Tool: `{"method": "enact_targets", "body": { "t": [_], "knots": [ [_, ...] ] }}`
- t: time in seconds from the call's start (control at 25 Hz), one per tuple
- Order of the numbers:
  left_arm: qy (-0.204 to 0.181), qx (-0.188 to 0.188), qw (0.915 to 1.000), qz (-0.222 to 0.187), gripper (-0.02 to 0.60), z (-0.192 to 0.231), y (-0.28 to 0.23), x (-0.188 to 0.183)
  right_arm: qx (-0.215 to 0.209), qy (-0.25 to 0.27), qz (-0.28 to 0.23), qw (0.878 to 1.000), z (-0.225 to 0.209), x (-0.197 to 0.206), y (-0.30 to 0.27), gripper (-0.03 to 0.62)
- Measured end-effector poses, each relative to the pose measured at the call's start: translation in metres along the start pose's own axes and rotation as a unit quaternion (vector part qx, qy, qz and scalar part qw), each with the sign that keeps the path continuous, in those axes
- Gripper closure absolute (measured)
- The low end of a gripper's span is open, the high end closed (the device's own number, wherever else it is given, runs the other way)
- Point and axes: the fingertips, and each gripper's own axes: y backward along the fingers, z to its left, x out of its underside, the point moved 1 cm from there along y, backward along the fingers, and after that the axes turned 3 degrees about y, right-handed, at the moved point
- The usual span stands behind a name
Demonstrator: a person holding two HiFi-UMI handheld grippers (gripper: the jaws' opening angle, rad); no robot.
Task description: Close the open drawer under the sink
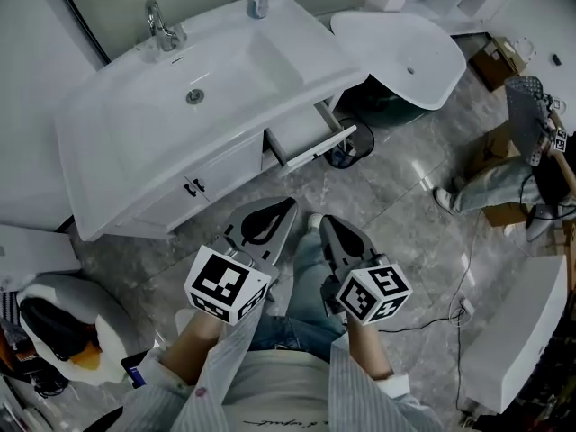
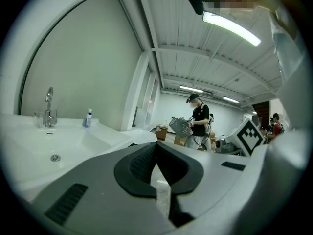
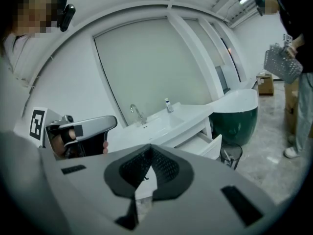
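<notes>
The white sink cabinet stands against the wall, up and to the left in the head view. Its right-hand drawer is pulled out; the right gripper view shows the same drawer under the basin. My left gripper is held low in front of the cabinet, short of the drawer, with its jaws shut on nothing. My right gripper hovers just to its right, also shut and empty. The left gripper points past the basin.
A small wire bin stands on the floor right beside the open drawer. Behind it is a white and green bathtub. A person stands at the right near cardboard boxes. A cable runs over the grey floor.
</notes>
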Motion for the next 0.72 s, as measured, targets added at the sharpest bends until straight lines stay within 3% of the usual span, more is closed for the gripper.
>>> {"method": "enact_targets", "body": {
  "t": [0.36,0.72],
  "knots": [
    [0.016,-0.068,0.9974,-0.019,0.566,0.038,-0.073,-0.022,-0.067,0.023,0.041,0.997,-0.055,-0.041,-0.064,0.585],
    [0.035,-0.153,0.987,-0.036,0.566,0.071,-0.145,-0.051,-0.147,0.06,0.081,0.984,-0.106,-0.098,-0.123,0.585]
  ]
}}
